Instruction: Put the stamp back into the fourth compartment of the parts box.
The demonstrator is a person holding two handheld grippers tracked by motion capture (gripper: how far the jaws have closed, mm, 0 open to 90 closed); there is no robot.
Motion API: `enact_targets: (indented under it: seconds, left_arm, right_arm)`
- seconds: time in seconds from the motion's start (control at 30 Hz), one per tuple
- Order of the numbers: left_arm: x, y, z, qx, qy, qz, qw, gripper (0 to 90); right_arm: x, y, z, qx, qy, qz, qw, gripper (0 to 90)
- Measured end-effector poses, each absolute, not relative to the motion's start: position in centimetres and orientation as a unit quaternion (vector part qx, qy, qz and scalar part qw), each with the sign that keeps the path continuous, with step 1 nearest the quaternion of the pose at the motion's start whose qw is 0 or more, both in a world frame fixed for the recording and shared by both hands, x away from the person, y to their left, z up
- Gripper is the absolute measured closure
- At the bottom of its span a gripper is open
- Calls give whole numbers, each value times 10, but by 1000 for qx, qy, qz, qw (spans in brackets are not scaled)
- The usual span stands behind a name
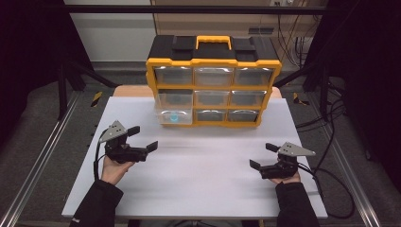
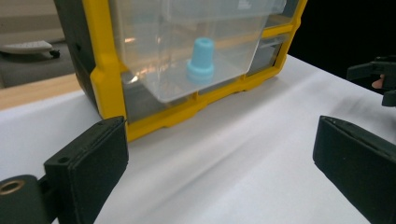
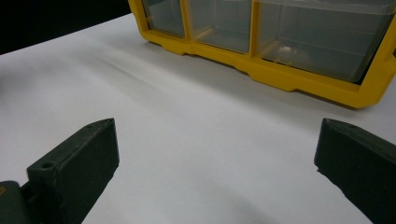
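Black jaws of the left gripper (image 2: 219, 158) stand wide apart, holding nothing, and they face the bottom-left drawer (image 2: 187, 46) of the yellow cabinet (image 1: 213, 80). This drawer is pulled out a little from its slot, and a small blue part (image 2: 201, 61) stands upright inside it, seen through the clear wall. I think the drawer is left open so that the part can be reached, or so that it can be pushed shut. Near the other side of the white table (image 1: 198, 179), the right gripper (image 1: 265, 156) is also spread and empty, well apart from the cabinet, probably waiting.
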State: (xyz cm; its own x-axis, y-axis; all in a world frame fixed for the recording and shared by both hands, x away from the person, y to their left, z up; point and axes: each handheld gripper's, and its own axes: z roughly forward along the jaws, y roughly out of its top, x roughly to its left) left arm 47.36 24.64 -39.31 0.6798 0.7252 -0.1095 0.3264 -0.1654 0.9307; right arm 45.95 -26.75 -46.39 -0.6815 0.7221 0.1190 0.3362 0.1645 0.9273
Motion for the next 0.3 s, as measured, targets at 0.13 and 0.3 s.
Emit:
enact_targets:
  seconds: [0.13,0.3]
  left_arm:
    - [472,251,-405,744,360,179,534,29]
    - [468,253,-416,748,358,177,530,29]
  right_arm:
    - [459,-268,-464,357,742,539,178,5]
    - [460,-268,-464,357,742,539,177,5]
